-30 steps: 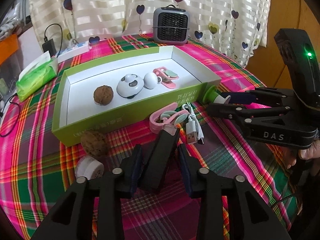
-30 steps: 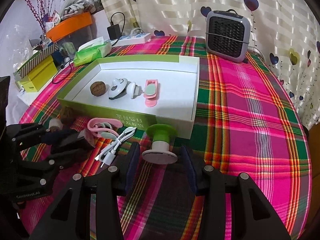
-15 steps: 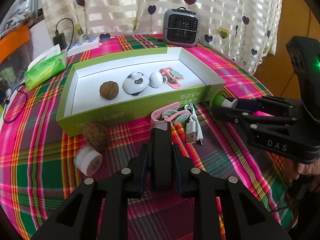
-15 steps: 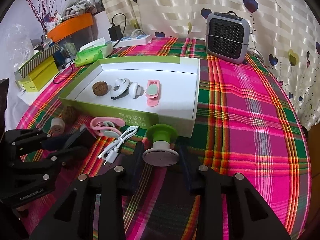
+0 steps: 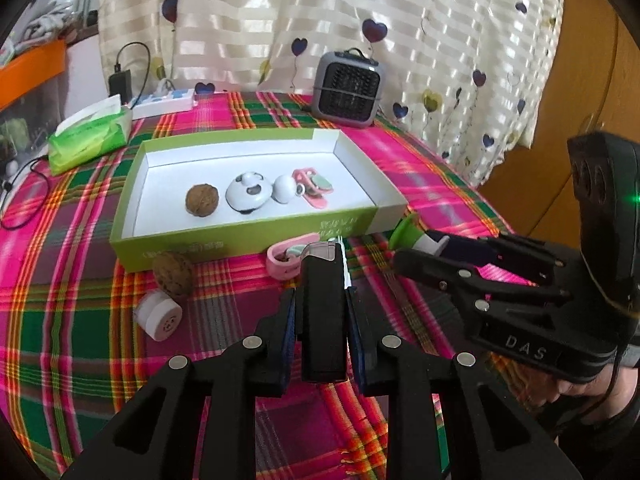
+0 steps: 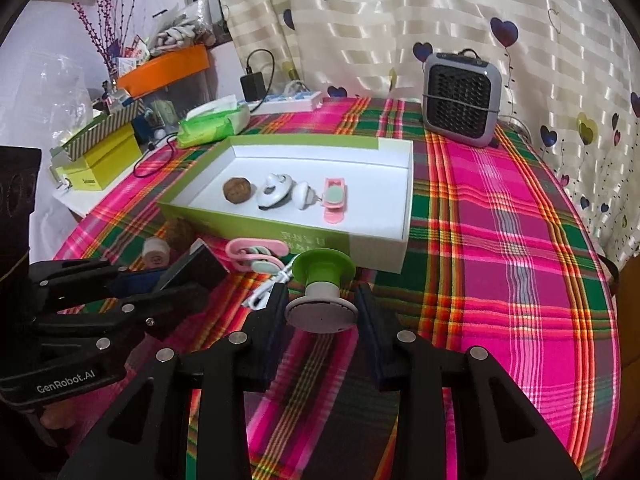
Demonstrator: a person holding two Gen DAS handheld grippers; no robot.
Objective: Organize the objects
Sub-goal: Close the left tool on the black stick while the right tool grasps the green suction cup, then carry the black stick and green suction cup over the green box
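Striped curtain with hearts (image 5: 360, 8) behind; round table (image 6: 520, 280) under a pink and green plaid cloth. At the far edge, small grey heater (image 5: 349, 89), power strip (image 5: 164, 100), green tissue pack (image 5: 90, 136).

Left tool (image 5: 322, 316) clamped on a black rectangular block (image 5: 322, 300), pads flat against both long sides; long axis straight ahead along the fingers, clear-capped far end toward the green box (image 5: 248, 240). Just past that end, pink clip (image 5: 286, 258) against the box's near wall, white cable (image 6: 266, 290) beside it.

Right tool (image 6: 320, 312) around a green and white stamp-like cylinder (image 6: 322, 292), lying on its side, white round base toward the camera, green flange toward the box corner. Fingers close on either side; contact hard to confirm from this angle, possibly a slight gap on the right.

Inside the box, in a row: walnut (image 5: 202, 199), white and black round gadget (image 5: 249, 197), white plug (image 5: 285, 189), second pink clip (image 5: 314, 190). Outside, left of the block: another walnut (image 5: 173, 275) and a white adapter (image 5: 158, 315), well apart from both tools.
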